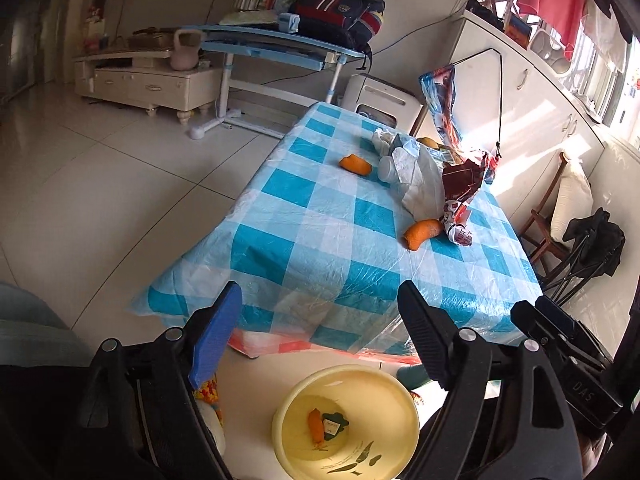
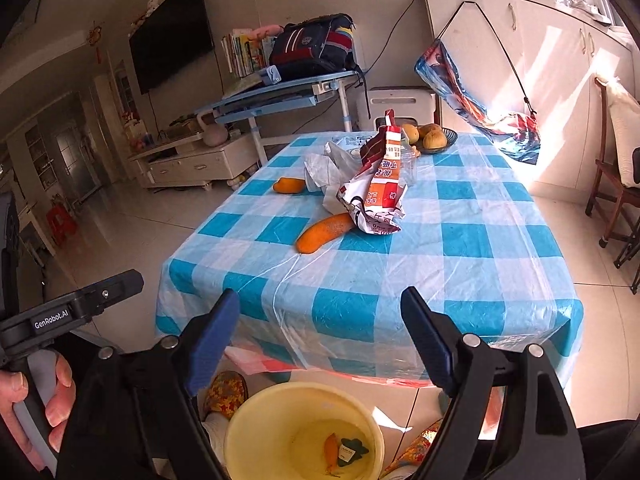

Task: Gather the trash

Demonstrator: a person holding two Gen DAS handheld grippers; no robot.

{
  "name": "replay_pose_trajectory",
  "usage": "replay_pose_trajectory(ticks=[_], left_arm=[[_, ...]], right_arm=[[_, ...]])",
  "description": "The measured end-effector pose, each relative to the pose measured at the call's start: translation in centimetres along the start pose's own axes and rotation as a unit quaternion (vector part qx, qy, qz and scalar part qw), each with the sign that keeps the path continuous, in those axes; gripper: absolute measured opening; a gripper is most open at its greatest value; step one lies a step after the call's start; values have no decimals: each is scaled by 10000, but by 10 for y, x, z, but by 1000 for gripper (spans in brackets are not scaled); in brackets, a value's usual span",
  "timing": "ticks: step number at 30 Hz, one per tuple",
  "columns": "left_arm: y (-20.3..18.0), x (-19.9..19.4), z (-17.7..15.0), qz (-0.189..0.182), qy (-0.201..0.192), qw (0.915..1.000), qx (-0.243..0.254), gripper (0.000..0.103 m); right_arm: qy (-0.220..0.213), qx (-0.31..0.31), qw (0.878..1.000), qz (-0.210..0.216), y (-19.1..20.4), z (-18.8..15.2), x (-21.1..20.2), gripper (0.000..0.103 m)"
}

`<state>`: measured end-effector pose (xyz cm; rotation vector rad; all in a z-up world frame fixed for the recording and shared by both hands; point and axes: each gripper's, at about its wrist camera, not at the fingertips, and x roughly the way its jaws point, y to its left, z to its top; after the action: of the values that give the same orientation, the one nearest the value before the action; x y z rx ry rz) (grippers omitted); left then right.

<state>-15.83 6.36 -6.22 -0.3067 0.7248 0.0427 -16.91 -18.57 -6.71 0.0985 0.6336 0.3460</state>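
On the blue checked table [image 1: 304, 216] lie two orange peels [image 1: 420, 233] [image 1: 355, 164], a crumpled red and white snack bag [image 1: 460, 200] and a white plastic bag [image 1: 416, 176]. In the right wrist view the nearer peel [image 2: 325, 232] touches the snack bag [image 2: 378, 188], and the farther peel [image 2: 289, 185] lies beside the plastic bag [image 2: 328, 164]. A yellow bucket [image 1: 380, 396] [image 2: 272, 420] stands on the floor below the table's near edge, holding an orange peel [image 1: 316, 424] and a dark wrapper [image 1: 334, 426]. My left gripper [image 1: 320, 288] and right gripper [image 2: 320, 294] hover above the bucket, both open and empty.
A bowl of fruit [image 2: 430, 136] sits at the table's far end. A colourful bag [image 2: 472, 104] hangs from the white cabinets on the right. A blue desk [image 2: 280, 92] with a backpack stands behind, and a chair [image 2: 616, 184] to the right. Patterned slippers [image 2: 224, 394] flank the bucket.
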Motion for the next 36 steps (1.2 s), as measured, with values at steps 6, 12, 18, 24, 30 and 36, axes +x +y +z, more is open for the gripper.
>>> replay_pose_trajectory(ticks=[6, 12, 18, 24, 30, 36], left_arm=[[-3, -4, 0, 125, -153, 9997, 105, 77], [-11, -10, -1, 323, -357, 9981, 396, 77], [-16, -11, -2, 372, -351, 9971, 558, 77], [-17, -10, -3, 409, -338, 9968, 604, 77], [-18, -10, -3, 423, -334, 9966, 617, 78], [-18, -10, -3, 429, -334, 9966, 617, 79]], right_arm=[[-70, 26, 10000, 30, -1, 3, -3, 79], [-111, 31, 9999, -2, -1, 3, -5, 79], [-143, 34, 9999, -37, -1, 4, -6, 80], [-158, 61, 9998, -41, -2, 4, -7, 82], [-155, 61, 9999, -42, -2, 4, -6, 82], [-152, 54, 9999, -40, -2, 5, -7, 82]])
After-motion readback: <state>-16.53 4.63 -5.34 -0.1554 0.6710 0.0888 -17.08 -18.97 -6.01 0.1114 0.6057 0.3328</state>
